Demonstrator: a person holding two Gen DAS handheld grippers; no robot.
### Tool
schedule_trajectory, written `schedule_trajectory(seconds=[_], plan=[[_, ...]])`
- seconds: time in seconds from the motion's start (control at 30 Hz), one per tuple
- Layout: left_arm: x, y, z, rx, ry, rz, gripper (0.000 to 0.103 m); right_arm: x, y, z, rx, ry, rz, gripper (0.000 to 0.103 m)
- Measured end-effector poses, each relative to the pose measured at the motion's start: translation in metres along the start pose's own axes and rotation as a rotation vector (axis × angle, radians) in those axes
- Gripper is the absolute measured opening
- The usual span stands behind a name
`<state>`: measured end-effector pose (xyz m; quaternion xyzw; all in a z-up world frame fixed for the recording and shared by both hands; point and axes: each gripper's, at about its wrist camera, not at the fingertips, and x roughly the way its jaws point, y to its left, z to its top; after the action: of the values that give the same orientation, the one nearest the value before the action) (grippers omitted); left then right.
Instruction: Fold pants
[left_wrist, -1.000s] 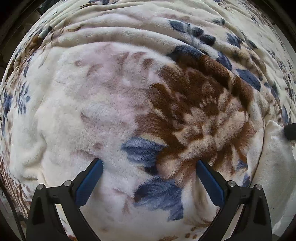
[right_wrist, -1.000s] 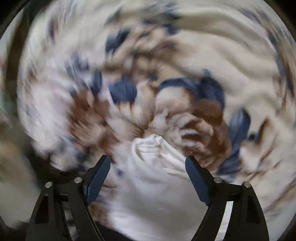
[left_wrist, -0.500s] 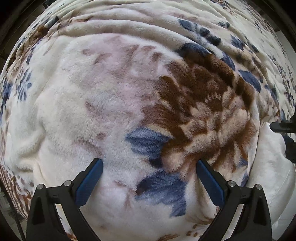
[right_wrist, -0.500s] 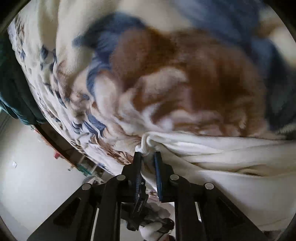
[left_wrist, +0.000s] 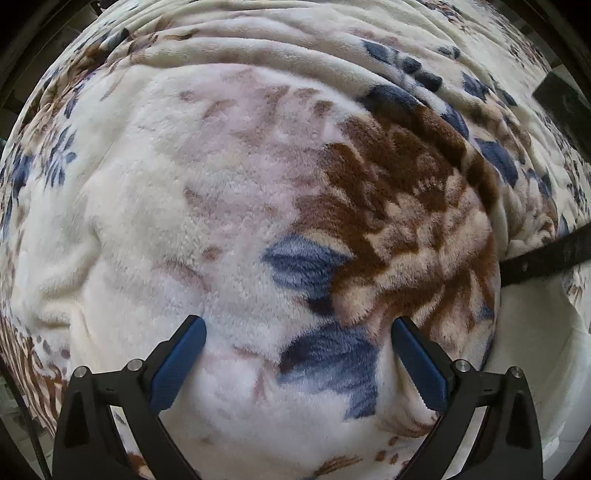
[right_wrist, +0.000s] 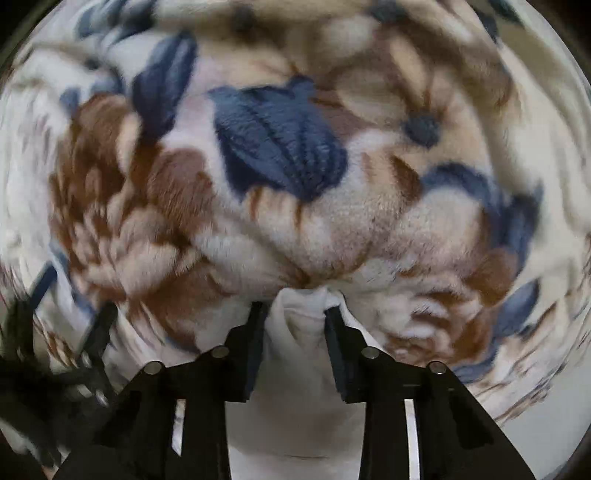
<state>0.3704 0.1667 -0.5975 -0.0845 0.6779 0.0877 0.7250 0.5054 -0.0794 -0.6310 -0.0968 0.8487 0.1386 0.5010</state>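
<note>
The left claw (left_wrist: 297, 332) is pointing down at a fluffy blanket (left_wrist: 207, 206) with blue and brown flowers. Its two blue fingers (left_wrist: 181, 354) are standing wide apart, and nothing is sitting between them but the blanket below. The white pants (left_wrist: 535, 369) are lying off to the right of this claw, at the lower right edge of the left wrist view. They are not between its fingers and are not touching them. A dark bar (left_wrist: 546, 258) is reaching in from the right, just above the pants; it is not clear what it is.

In the right wrist view, the right claw (right_wrist: 295, 314) is close to the same blanket (right_wrist: 280, 147). The white pants (right_wrist: 299, 354) are bunched up right between its two fingers (right_wrist: 255, 343), and the cloth is filling the narrow gap from side to side. Both fingers are pressing on the cloth, so this claw is clamped on the pants. Its jaws have just been opening a little, with the pants between them. A small tuft of the cloth is poking out past the fingertips, and more white cloth is spreading out under the claw toward the bottom of the view. The picture is a bit blurry at the edges.
</note>
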Motion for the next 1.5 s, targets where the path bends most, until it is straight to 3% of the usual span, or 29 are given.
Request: schedule_trajectory(seconds=[0.1, 0.13, 0.23, 0.3, 0.37, 0.43, 0.5, 0.57, 0.63, 0.67, 0.7, 0.73, 0.8, 0.83, 0.97, 1.03, 1.07, 1.1, 1.13, 1.2, 1.27, 1.33, 1.43, 1.5], plan=[[0.0, 0.004, -0.004, -0.014, -0.005, -0.007, 0.103, -0.014, -0.036, -0.004, 0.178, 0.004, 0.321, 0.029], [0.002, 0.006, -0.004, -0.021, -0.002, -0.009, 0.103, -0.012, -0.063, -0.01, 0.296, 0.013, 0.488, 0.027], [0.004, 0.009, -0.005, -0.037, 0.001, -0.011, 0.103, 0.019, -0.127, -0.034, 0.661, 0.029, 0.847, 0.024], [0.003, 0.009, -0.006, -0.043, 0.004, -0.013, 0.103, 0.033, -0.139, -0.041, 0.731, 0.038, 0.93, 0.024], [0.001, 0.009, -0.007, -0.044, -0.002, -0.016, 0.103, 0.014, -0.124, -0.034, 0.604, -0.01, 0.838, 0.036], [0.002, 0.01, -0.007, -0.035, -0.007, -0.014, 0.103, -0.026, -0.108, -0.021, 0.447, -0.066, 0.704, 0.074], [0.002, 0.012, -0.005, -0.034, -0.015, -0.009, 0.103, -0.067, -0.089, -0.009, 0.298, -0.143, 0.555, 0.081], [0.0, 0.01, -0.009, -0.04, -0.019, -0.005, 0.103, -0.08, -0.067, -0.002, 0.199, -0.133, 0.403, 0.081], [-0.006, 0.011, -0.015, -0.048, -0.016, -0.009, 0.103, -0.07, -0.049, 0.004, 0.122, -0.057, 0.27, 0.077], [-0.007, 0.012, -0.016, -0.05, -0.015, -0.015, 0.103, -0.061, -0.039, 0.005, 0.086, -0.023, 0.211, 0.069], [-0.008, 0.011, -0.019, -0.047, -0.012, -0.02, 0.103, -0.052, -0.029, 0.008, 0.054, -0.002, 0.149, 0.032], [-0.01, 0.012, -0.022, -0.043, -0.011, -0.021, 0.103, -0.041, -0.022, 0.01, 0.031, 0.014, 0.065, 0.029], [-0.014, 0.01, -0.03, -0.034, -0.014, -0.034, 0.103, -0.042, -0.021, 0.009, 0.065, -0.035, 0.073, 0.026], [-0.016, 0.01, -0.034, -0.028, -0.019, -0.049, 0.103, -0.043, -0.02, 0.009, 0.098, -0.049, 0.12, 0.026], [-0.027, 0.01, -0.056, -0.028, -0.002, -0.11, 0.103, -0.029, -0.091, -0.005, 0.431, -0.043, 0.509, 0.025], [-0.034, 0.01, -0.069, -0.039, 0.039, -0.164, 0.103, -0.015, -0.11, -0.01, 0.499, -0.029, 0.632, 0.027], [-0.04, 0.009, -0.079, -0.05, 0.061, -0.21, 0.103, -0.02, -0.109, -0.01, 0.465, -0.044, 0.628, 0.032], [-0.045, 0.008, -0.086, -0.058, 0.075, -0.236, 0.103, -0.024, -0.099, -0.014, 0.42, -0.069, 0.61, 0.046], [-0.052, 0.006, -0.097, -0.067, 0.094, -0.276, 0.103, -0.042, -0.091, -0.022, 0.355, -0.116, 0.608, 0.067], [-0.06, 0.0, -0.11, -0.075, 0.123, -0.33, 0.103, -0.075, -0.083, -0.044, 0.273, -0.207, 0.62, 0.085], [-0.069, -0.011, -0.123, -0.054, 0.127, -0.355, 0.103, -0.103, -0.08, -0.082, 0.22, -0.324, 0.579, 0.085], [-0.077, -0.024, -0.122, -0.003, 0.115, -0.351, 0.103, -0.127, -0.092, -0.121, 0.232, -0.42, 0.452, 0.086], [-0.081, -0.045, -0.112, 0.033, 0.081, -0.377, 0.103, -0.113, -0.135, -0.194, 0.294, -0.48, 0.335, 0.086], [-0.077, -0.055, -0.101, 0.023, 0.041, -0.436, 0.103, -0.078, -0.162, -0.224, 0.361, -0.47, 0.312, 0.086]])
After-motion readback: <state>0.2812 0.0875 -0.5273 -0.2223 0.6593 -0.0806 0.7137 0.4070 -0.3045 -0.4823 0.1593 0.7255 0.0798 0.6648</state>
